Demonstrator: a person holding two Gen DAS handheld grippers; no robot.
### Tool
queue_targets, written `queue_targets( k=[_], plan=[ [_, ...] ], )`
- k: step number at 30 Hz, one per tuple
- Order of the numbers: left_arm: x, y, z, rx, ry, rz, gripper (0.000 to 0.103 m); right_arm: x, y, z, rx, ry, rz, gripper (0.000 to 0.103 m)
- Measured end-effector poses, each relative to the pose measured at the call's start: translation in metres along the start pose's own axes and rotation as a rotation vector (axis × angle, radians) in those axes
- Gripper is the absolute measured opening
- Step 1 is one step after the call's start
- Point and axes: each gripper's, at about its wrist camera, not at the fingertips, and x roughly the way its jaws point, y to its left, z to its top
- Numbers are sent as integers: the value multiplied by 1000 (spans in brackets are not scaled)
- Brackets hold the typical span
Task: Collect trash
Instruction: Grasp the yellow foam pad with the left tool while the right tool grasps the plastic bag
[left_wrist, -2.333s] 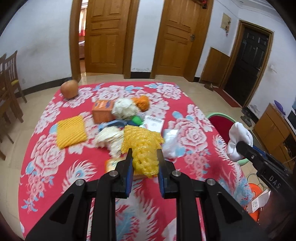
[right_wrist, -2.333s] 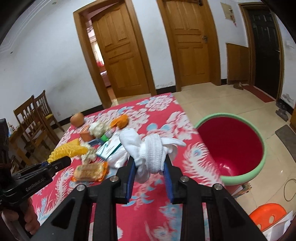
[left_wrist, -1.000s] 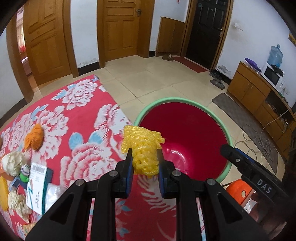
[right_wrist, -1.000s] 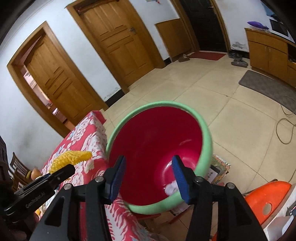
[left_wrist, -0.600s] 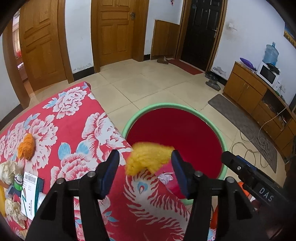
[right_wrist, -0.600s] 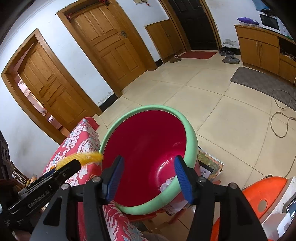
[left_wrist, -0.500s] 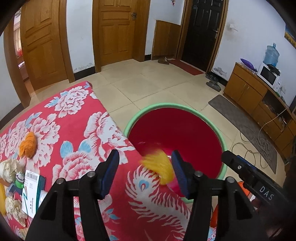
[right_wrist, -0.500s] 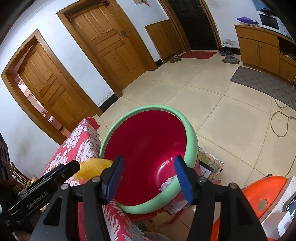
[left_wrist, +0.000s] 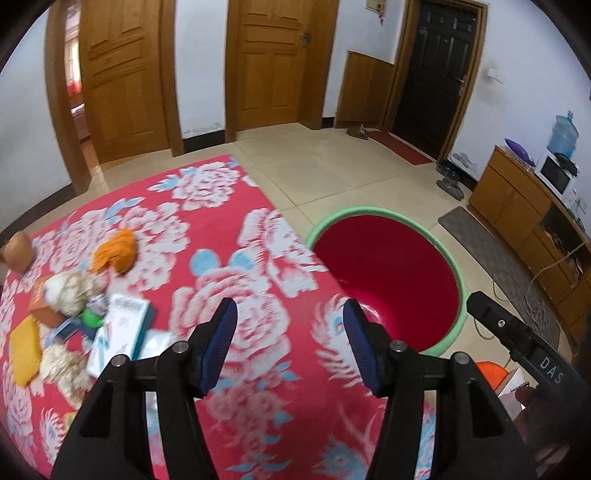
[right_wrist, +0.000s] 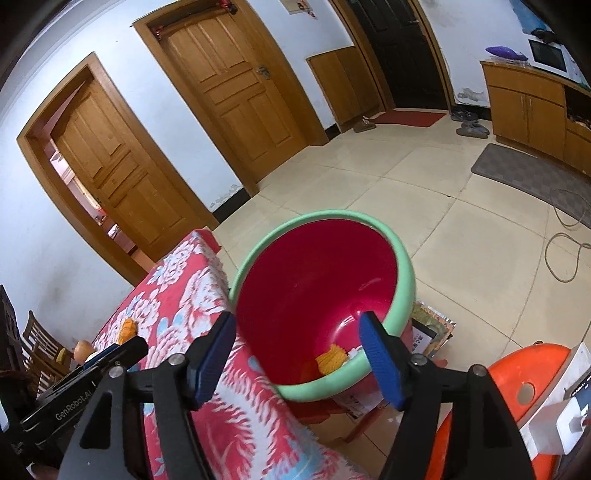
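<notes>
The table, under a red cloth printed with white and blue flowers, fills the left of both views, and the red basin with a pale green rim stands on the floor just beside its edge. Down in the basin's bottom lies a yellow foam net with a scrap of white just beside it, seen only from the right wrist view. Trash is heaped on the far left of the table: a white and teal box with a barcode strip on top, print too small to read, an orange wad, pale crumpled foam netting, a flat yellow pad and a brown round fruit near the corner. An orange stool sits by the basin, carrying a white box. Writing shows on the tools' bodies: "DAS" on the right one as seen from the left wrist, "GenRobot.AI" on the left one as seen from the right wrist. The left tool hangs over the table edge, its blue pads set apart with nothing between them. The right tool hangs over the basin, its jaws opening, wider than the left's, and nothing is gripped between them.
</notes>
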Motion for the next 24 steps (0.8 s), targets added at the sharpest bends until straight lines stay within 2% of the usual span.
queue_targets(
  k=[3, 5, 15, 24],
  plan=[
    [-12, 17, -5, -24, -15, 30, 60, -5, 11, -5, -14, -1, 11, 76],
    [-21, 30, -8, -40, -26, 60, 64, -7, 19, -8, -26, -3, 20, 78],
    [-52, 98, -27, -154, -45, 163, 65, -9, 61, -22, -110, 23, 64, 79],
    [-69, 161, -47, -250, -50, 258, 65, 0, 108, -43, -203, 82, 103, 81]
  ],
)
